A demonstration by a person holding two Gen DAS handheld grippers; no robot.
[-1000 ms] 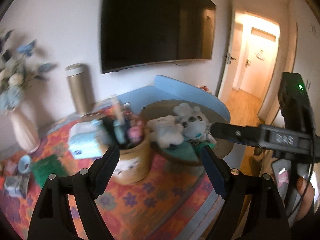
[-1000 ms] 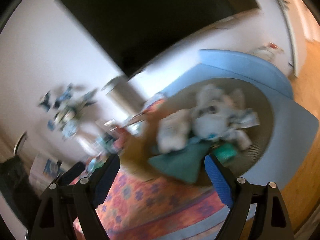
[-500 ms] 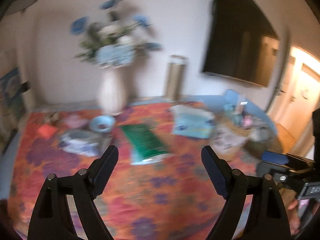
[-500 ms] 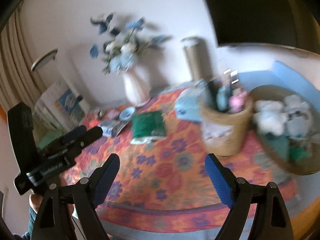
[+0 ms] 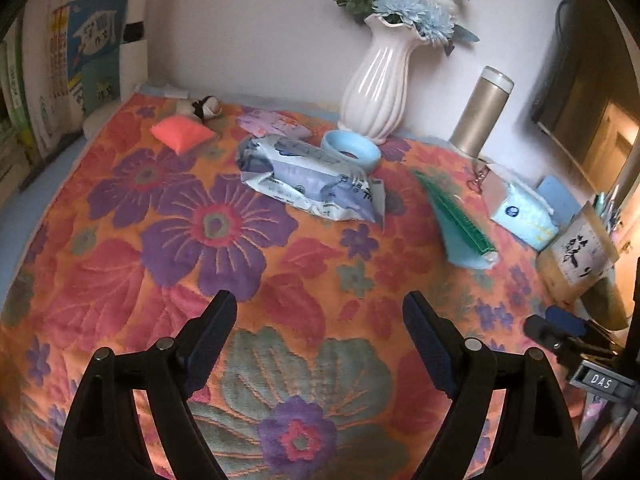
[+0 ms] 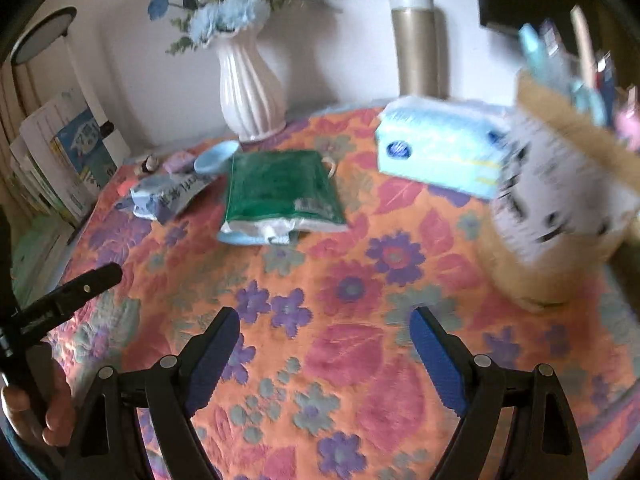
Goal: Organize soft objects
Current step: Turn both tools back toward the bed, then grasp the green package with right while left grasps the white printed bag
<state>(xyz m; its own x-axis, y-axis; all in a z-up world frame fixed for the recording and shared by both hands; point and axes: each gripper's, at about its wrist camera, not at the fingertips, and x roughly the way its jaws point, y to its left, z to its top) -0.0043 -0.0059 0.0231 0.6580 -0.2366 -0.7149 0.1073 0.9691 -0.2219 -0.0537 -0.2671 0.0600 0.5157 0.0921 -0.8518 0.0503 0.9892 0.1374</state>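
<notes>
Soft things lie on the flowered cloth (image 5: 224, 264): a coral pouch (image 5: 182, 133), a small plush toy (image 5: 202, 106), a lilac pack (image 5: 272, 123), a blue-white tissue pack (image 5: 308, 176) and a green pack (image 5: 456, 216), which also shows in the right wrist view (image 6: 280, 188). My left gripper (image 5: 320, 312) is open and empty above the cloth's front part. My right gripper (image 6: 324, 328) is open and empty, in front of the green pack. The right gripper also shows at the left wrist view's right edge (image 5: 576, 336).
A white vase (image 5: 380, 92) with blue flowers, a gold flask (image 5: 482, 114) and a blue bowl (image 5: 350, 152) stand at the back. A light-blue tissue box (image 6: 440, 150) and a woven basket of pens (image 6: 560, 208) stand at the right. Books (image 5: 72, 64) line the left wall.
Both grippers have swung left, away from the round basket of plush toys, which has left view. The left one has also tilted down toward the cloth. Both stayed open.
</notes>
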